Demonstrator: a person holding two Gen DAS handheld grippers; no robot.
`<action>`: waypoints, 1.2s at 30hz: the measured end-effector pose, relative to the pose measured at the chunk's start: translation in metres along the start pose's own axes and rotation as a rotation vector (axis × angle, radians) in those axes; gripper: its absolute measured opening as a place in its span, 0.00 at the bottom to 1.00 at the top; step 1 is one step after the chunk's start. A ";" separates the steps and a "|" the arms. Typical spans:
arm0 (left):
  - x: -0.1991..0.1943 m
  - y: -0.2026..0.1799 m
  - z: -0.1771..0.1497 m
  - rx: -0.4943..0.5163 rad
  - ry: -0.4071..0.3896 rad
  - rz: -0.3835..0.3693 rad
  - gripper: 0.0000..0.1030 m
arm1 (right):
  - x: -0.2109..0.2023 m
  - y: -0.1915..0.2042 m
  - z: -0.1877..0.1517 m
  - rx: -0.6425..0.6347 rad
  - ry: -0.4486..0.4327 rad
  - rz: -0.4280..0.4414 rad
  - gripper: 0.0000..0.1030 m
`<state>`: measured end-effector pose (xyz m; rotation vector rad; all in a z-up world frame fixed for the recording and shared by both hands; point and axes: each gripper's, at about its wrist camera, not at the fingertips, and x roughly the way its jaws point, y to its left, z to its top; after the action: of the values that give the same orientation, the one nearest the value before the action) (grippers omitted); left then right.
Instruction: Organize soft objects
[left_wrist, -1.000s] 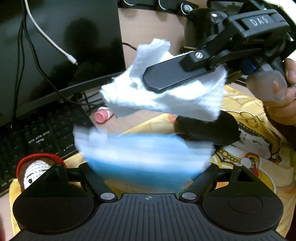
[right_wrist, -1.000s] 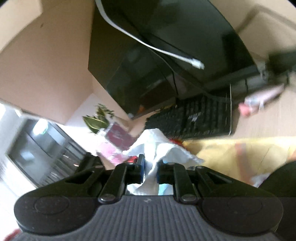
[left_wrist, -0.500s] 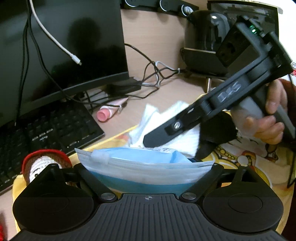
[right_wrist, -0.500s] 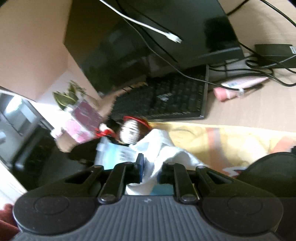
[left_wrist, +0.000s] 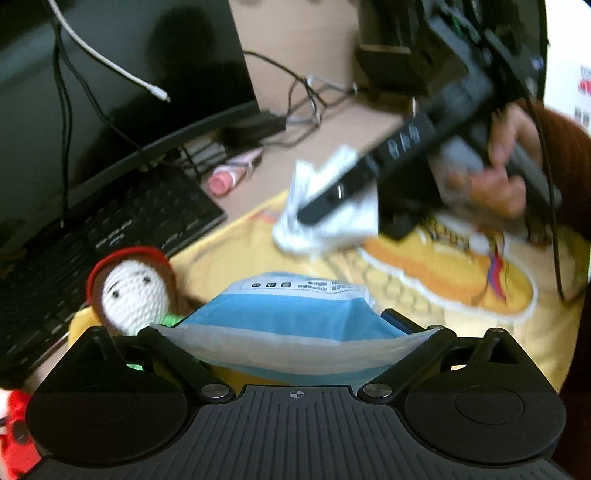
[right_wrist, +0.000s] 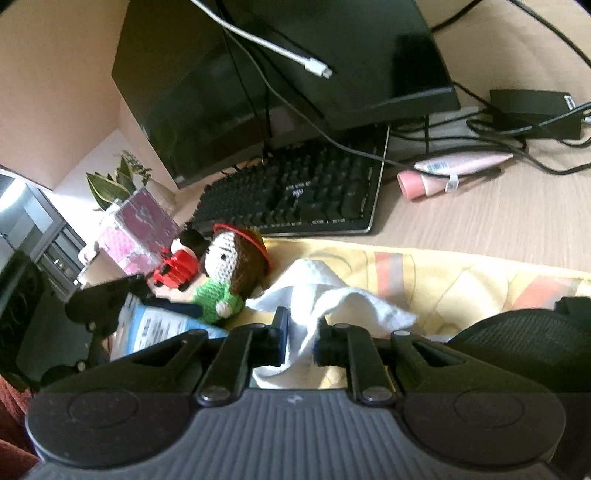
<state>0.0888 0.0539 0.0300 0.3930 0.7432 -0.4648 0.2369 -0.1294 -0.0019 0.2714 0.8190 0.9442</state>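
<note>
My left gripper (left_wrist: 295, 328) is low over the yellow printed cloth (left_wrist: 406, 280), its fingers spread wide and shut on the ends of a blue mask packet (left_wrist: 295, 314). A crocheted doll (left_wrist: 133, 291) with a red cap lies just left of the packet. My right gripper (right_wrist: 301, 330) is shut on a crumpled white cloth (right_wrist: 325, 295), which hangs down onto the yellow cloth (right_wrist: 424, 273). In the left wrist view a hand holds that right gripper (left_wrist: 314, 218) at the upper right, with the white cloth (left_wrist: 325, 229) in it. The doll (right_wrist: 229, 266) lies beyond the white cloth.
A black keyboard (right_wrist: 303, 192) and monitor (right_wrist: 295, 74) stand behind the cloth. A pink tube (right_wrist: 443, 173), a black adapter (right_wrist: 532, 103) and loose cables lie on the wooden desk. A red toy (right_wrist: 177, 269) and a pink box (right_wrist: 136, 229) sit left of the doll.
The right gripper has come down with the white cloth from mid-air to the yellow cloth. The left gripper has sunk lower with the mask packet, closer to the doll.
</note>
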 end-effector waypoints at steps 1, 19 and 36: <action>-0.002 -0.001 -0.001 0.008 0.016 0.003 0.97 | -0.002 0.001 0.000 -0.007 -0.005 -0.005 0.15; 0.017 0.016 0.005 -0.167 0.003 -0.012 0.89 | -0.012 0.012 0.000 -0.078 -0.037 -0.015 0.15; 0.039 -0.002 0.030 -0.045 0.001 0.105 0.99 | -0.019 -0.002 0.000 -0.072 -0.070 -0.073 0.16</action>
<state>0.1298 0.0269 0.0218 0.3878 0.7292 -0.3490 0.2321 -0.1459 0.0065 0.2095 0.7248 0.8896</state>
